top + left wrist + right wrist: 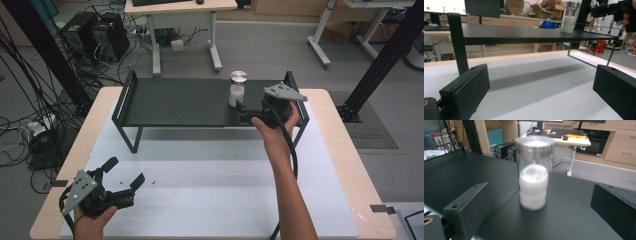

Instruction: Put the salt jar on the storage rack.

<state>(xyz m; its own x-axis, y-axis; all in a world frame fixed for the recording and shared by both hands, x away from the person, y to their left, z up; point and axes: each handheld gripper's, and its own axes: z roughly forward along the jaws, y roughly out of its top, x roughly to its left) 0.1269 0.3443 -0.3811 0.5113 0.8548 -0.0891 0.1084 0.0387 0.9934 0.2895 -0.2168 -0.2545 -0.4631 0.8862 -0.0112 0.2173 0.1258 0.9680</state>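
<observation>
A clear jar (237, 89) with a metal lid, about half full of white powder, stands upright on the right part of a black raised shelf (175, 102). My right gripper (243, 112) is over the shelf just in front of the jar, held by a hand, and is open. In the right gripper view the jar (533, 175) stands just ahead of the open jaws (537, 218), untouched. My left gripper (125, 172) rests open near the table's front left corner, with nothing between its fingers (466, 96). From there the jar (569, 17) appears far off on the shelf.
The shelf stands on thin black legs (131, 137) over a white mat (210, 190) on the wooden table (345, 150). The shelf has raised end handles (126, 90). Beyond the table are desks, computer towers (95, 35) and cables on the floor.
</observation>
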